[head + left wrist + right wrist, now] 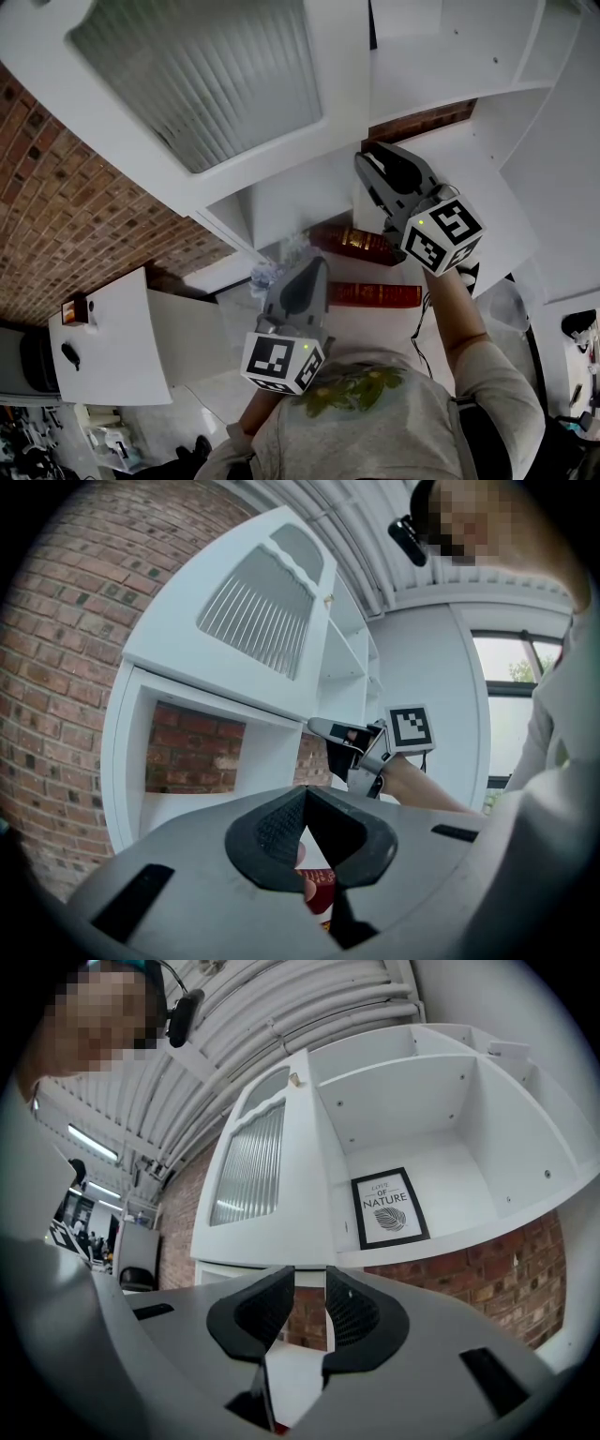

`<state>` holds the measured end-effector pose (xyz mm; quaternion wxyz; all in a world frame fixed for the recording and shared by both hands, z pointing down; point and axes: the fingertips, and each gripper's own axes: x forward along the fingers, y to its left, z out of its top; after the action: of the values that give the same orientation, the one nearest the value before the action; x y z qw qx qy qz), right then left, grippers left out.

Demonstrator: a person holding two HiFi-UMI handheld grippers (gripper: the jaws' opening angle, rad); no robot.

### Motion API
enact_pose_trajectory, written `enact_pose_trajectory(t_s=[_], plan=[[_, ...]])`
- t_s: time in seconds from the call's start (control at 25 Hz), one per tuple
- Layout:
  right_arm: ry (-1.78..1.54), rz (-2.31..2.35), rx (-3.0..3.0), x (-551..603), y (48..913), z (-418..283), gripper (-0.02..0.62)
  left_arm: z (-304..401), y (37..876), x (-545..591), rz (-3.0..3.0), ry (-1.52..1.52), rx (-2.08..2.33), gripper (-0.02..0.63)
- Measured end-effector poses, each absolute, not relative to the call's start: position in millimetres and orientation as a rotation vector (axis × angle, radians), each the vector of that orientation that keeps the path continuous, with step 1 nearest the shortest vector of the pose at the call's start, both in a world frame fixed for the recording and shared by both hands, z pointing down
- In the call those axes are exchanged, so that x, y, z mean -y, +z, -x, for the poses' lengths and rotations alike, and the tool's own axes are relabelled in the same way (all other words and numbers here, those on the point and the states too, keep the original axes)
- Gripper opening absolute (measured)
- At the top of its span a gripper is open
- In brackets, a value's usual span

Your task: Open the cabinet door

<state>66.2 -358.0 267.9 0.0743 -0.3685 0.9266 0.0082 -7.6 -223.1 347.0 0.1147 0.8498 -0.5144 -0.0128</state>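
Note:
The white cabinet door (206, 84) with its ribbed glass pane stands swung open, also in the left gripper view (262, 611) and the right gripper view (253, 1162). My right gripper (373, 161) is raised right at the door's lower corner, jaws a little apart; through the gap (305, 1307) I see only the white bottom edge and brick, and nothing is clearly gripped. From the left gripper view the right gripper (328, 731) points at the door's lower edge. My left gripper (309, 267) hangs lower, away from the door, its tips touching (305, 803) and empty.
Behind the door is an open compartment holding a framed leaf print (389, 1208). Two red books (361, 242) lie on a white shelf below. A brick wall (66, 206) is at the left, with a low white cabinet (112, 337) beside it.

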Motion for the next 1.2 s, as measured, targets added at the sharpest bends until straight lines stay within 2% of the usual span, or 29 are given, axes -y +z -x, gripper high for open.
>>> enact_pose_trajectory(t_s=[0.68, 1.2], plan=[[-0.066, 0.948, -2.748, 377.0, 265.0, -67.3, 0.078, 6.5, 348.2, 229.0, -2.47, -0.012, 1.52, 0.009], [0.021, 0.709, -2.836, 378.2, 265.1, -62.8, 0.081, 5.5, 350.7, 227.9, -2.469, 0.007, 1.52, 0.009]])
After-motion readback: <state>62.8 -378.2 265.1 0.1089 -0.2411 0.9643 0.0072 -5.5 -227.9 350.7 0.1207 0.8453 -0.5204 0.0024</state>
